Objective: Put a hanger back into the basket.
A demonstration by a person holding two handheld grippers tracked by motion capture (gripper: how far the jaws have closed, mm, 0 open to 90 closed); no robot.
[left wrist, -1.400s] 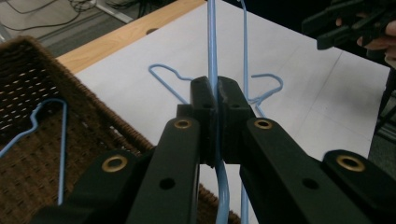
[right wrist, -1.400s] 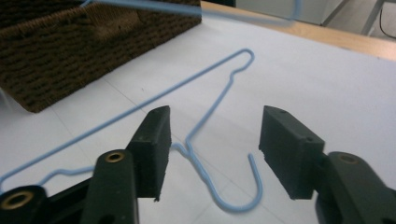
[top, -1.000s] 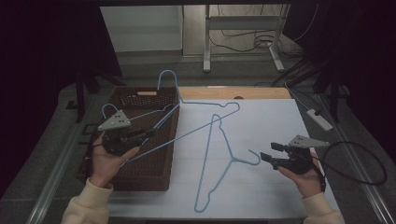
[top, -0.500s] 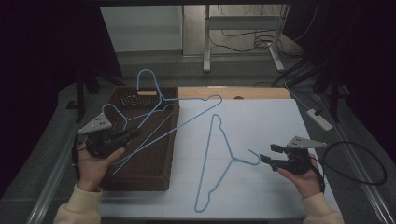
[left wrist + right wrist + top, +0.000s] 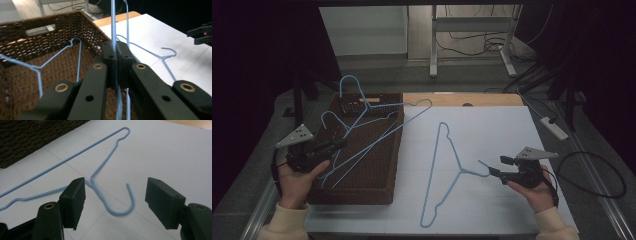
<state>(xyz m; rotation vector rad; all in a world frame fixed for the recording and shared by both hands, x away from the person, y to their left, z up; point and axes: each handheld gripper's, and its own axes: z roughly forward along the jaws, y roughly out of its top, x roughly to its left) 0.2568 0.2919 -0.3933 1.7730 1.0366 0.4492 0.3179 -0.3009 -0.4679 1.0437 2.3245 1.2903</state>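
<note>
- The left gripper point(image 5: 329, 146) is clamped tight on a blue wire hanger point(image 5: 377, 131), holding it over the brown basket point(image 5: 354, 192).
- Another blue hanger point(image 5: 50, 62) already lies inside the basket. The two could hook together and get stuck.
- The right gripper point(image 5: 493, 166) is wide open, just beside the hook of the hanger on the white table point(image 5: 447, 172).
- That thin wire could slip out of a weak grip.

The table point(image 5: 512, 120) wears a white sheet — on it, a brown wicker basket point(image 5: 362, 187) and one blue wire hanger point(image 5: 447, 165).
</note>
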